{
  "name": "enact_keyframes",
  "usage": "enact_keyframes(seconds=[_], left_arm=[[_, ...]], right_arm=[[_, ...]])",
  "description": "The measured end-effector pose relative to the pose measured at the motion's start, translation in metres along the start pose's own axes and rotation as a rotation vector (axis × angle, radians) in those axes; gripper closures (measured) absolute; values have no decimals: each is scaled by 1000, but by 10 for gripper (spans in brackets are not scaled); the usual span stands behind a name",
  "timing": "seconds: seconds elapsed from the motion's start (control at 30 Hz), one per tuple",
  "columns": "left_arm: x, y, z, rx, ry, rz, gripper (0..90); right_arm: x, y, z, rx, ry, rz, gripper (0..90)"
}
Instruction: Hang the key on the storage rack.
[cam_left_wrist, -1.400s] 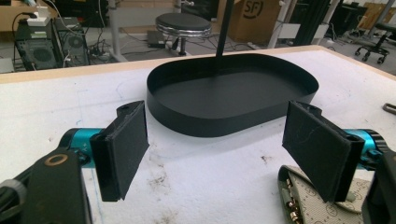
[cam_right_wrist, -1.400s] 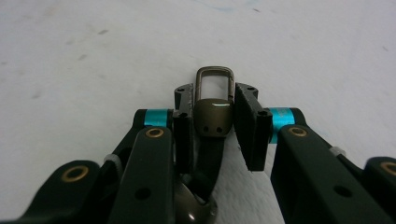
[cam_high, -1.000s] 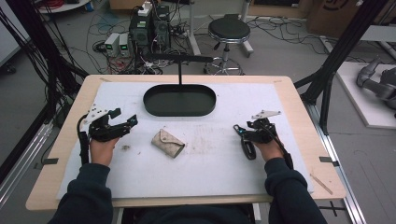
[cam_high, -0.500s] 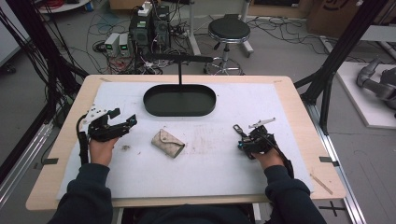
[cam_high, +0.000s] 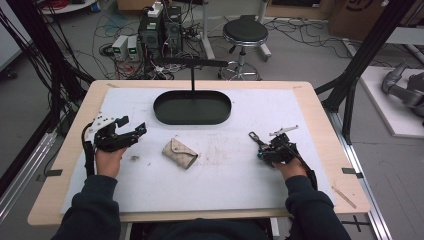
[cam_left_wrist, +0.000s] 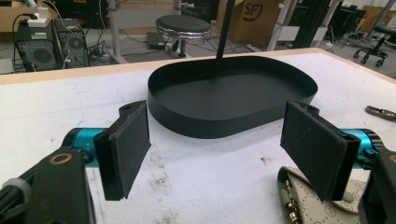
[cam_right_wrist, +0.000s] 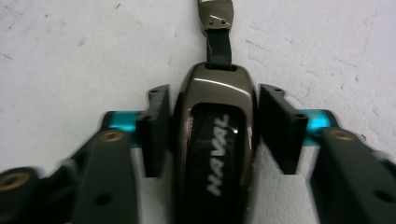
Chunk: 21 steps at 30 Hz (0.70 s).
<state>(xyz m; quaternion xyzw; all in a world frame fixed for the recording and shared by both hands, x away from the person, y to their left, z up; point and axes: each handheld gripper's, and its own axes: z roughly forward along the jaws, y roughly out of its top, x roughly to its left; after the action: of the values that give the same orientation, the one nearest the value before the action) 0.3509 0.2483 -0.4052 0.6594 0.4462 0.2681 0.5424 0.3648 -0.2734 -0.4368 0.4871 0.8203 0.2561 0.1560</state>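
The black oval tray (cam_high: 192, 107) sits at the table's far middle, empty. Nearer, a beige snap pouch (cam_high: 179, 153) lies between the hands. The left gripper (cam_high: 131, 134) hovers beside the pouch with its jaws wide and nothing held. The right gripper (cam_right_wrist: 212, 130) brackets a glossy Haval car key fob (cam_right_wrist: 217, 154), pads close on both sides; whether they press it, I cannot tell. That slick, rounded shell could squirt free under a weak or off-centre pinch.

A black oval tray (cam_high: 192, 107) is sitting on the white mat (cam_high: 225, 170), upper centre; the beige patterned pouch (cam_high: 180, 153) is showing at centre; the glossy dark key fob (cam_right_wrist: 215, 140) is bearing white "HAVAL" lettering between black, teal-trimmed jaws
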Motion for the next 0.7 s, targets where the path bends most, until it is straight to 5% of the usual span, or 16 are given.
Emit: enact_keyframes(seconds=[0.2, 0.5, 0.7], left_arm=[[-1, 0, 0, 5, 0, 3, 237], [-1, -1, 2, 19, 5, 6, 237], [-1, -1, 2, 20, 4, 3, 237]], right_arm=[[2, 4, -1, 10, -7, -4, 498], [12, 33, -16, -174, 55, -42, 499], [20, 58, -25, -248, 90, -59, 499]])
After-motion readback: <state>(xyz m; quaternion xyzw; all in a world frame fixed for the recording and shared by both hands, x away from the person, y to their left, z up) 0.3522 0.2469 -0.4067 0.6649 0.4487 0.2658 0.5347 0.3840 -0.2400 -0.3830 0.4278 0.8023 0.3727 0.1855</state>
